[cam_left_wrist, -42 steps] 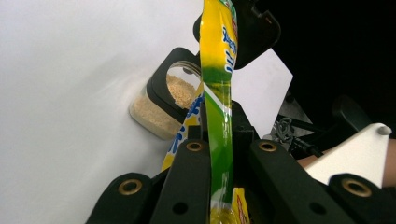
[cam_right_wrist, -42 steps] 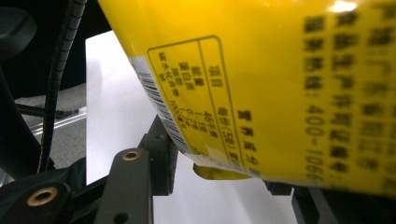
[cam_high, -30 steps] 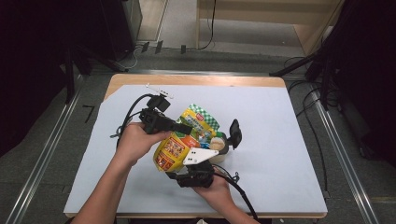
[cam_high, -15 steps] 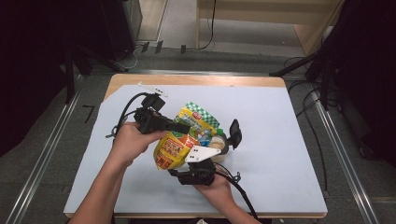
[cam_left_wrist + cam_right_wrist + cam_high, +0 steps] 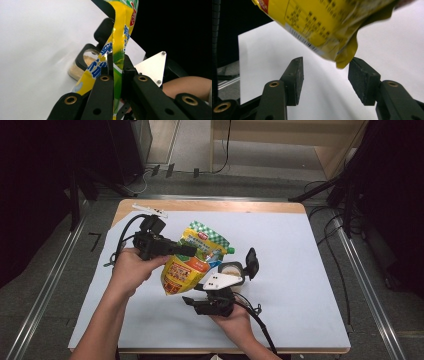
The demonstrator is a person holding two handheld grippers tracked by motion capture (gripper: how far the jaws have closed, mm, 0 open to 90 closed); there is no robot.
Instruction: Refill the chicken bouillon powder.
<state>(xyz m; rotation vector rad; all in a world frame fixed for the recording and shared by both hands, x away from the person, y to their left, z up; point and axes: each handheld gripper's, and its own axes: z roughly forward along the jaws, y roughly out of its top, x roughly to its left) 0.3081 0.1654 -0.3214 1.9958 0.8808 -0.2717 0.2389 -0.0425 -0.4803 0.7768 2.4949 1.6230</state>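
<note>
So that the yellow pouch [image 5: 186,265] tilts toward the jar [image 5: 231,270], left tongs [image 5: 117,67] clamp it; right tongs [image 5: 325,75] wait apart beneath.

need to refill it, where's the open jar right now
In the high view the open jar stands on the white table cover near the middle, just right of the yellow pouch and ahead of the right gripper.

Recording lab or test cell, not a home. Small wooden-edged table [image 5: 210,206] under a plain white sheet [image 5: 300,250], standing on grey carpet [image 5: 50,285] between floor-mounted metal rails [image 5: 370,285]. Loose black cables [image 5: 327,215] across the floor; black drapes [image 5: 45,175] on both sides; pale plywood bench [image 5: 280,140] behind.
</note>
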